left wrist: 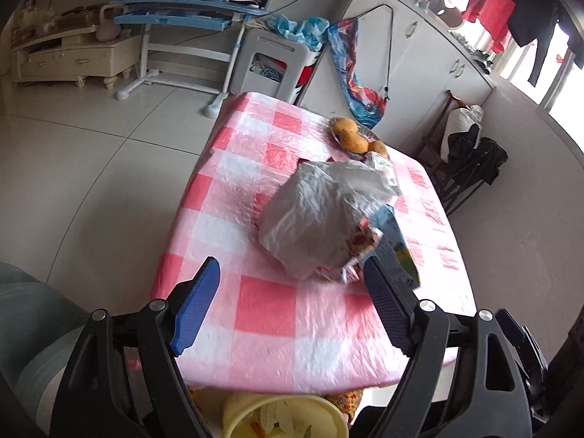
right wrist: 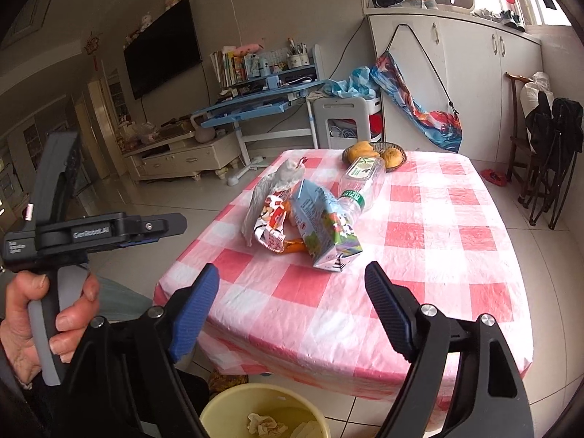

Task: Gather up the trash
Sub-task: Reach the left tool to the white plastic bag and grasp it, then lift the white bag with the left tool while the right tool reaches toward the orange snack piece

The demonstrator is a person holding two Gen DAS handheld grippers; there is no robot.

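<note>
A heap of trash lies on the pink-checked table [left wrist: 270, 310]: a crumpled grey plastic bag [left wrist: 314, 215], a printed snack wrapper [left wrist: 361, 241], a milk carton [left wrist: 396, 244] and a clear plastic bottle [right wrist: 365, 179] lying on its side. My left gripper [left wrist: 292, 266] is open over the near table edge, just short of the bag, with nothing between its pads. My right gripper [right wrist: 292, 270] is also open and empty, nearer the carton [right wrist: 325, 226]. A yellow bin [right wrist: 233, 401] with crumpled paper in it stands under the table's near edge.
A basket of yellow fruit [right wrist: 376, 155] sits at the table's far end. A hand [right wrist: 22, 328] grips the left tool's handle at the left of the right wrist view. Folded chairs [right wrist: 547, 168] stand at the right, a blue desk [right wrist: 255, 102] behind.
</note>
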